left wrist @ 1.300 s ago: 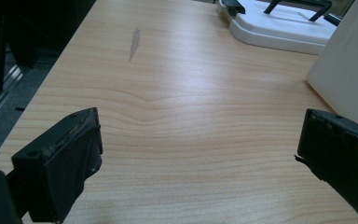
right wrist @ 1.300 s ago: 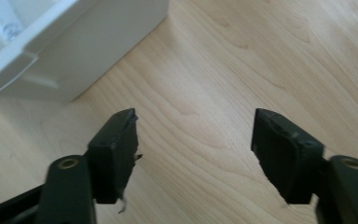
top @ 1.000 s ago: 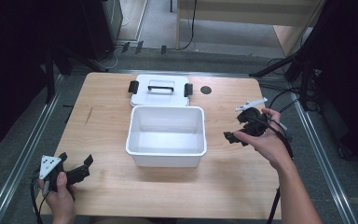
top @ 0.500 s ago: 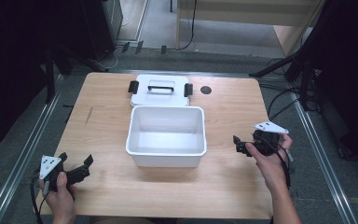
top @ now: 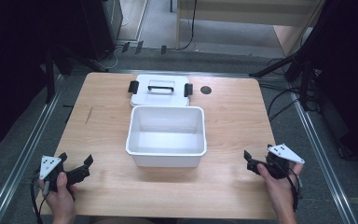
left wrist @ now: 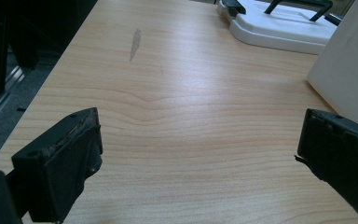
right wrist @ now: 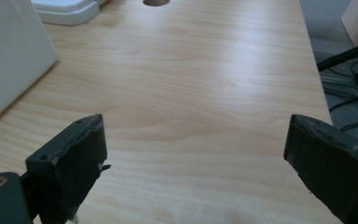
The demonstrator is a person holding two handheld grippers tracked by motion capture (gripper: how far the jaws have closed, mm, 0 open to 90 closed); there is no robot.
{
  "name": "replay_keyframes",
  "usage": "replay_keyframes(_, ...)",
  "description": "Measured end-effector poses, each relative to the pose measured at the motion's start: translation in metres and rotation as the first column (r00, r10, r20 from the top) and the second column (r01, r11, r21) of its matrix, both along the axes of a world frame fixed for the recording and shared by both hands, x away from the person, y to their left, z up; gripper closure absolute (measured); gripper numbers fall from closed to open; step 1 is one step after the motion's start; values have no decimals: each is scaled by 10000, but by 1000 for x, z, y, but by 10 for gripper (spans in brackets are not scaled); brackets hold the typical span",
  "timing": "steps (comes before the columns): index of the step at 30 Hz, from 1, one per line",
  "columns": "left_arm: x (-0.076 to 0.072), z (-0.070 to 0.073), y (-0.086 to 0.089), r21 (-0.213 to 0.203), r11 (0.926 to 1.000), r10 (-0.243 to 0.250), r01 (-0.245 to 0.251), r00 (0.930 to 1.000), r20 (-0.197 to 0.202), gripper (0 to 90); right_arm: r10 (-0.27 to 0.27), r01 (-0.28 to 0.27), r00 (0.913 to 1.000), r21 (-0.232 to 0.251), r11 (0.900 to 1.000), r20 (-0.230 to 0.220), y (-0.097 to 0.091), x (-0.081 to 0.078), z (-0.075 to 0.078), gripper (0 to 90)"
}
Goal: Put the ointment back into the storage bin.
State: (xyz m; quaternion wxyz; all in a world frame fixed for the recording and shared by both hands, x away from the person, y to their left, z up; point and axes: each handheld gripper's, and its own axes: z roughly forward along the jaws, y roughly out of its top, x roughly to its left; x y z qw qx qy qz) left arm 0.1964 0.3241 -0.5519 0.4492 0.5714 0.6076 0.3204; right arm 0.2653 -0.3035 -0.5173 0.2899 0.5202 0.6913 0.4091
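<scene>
A wooden table point(top: 233, 121) stands in the middle of the room. Near its centre sits an open white plastic box point(top: 166, 135), and nothing lies inside it. At 12 o'clock from the box, touching its far rim, lies the white lid point(top: 161, 90), flat, with a black handle and two black clips. At 1 o'clock from the box there is a small dark round hole point(top: 206, 89) in the tabletop. At 10 o'clock a grey scratch mark point(top: 89, 114) is on the wood.
</scene>
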Motion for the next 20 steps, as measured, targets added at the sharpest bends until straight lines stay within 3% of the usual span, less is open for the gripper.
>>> replay_keyframes(11, 0, 0, -1, 31, 10000, -11, 11, 10000, -7, 5, -261, 262, 9997, 173, 9995, -31, -28, -42, -11, 83)
replay_keyframes(20, 1, 0, 0, -7, 10000, 96, -96, 9999, -81, 4, -194, 197, 9995, 96, 9998, -247, -37, -55, -11, 83)
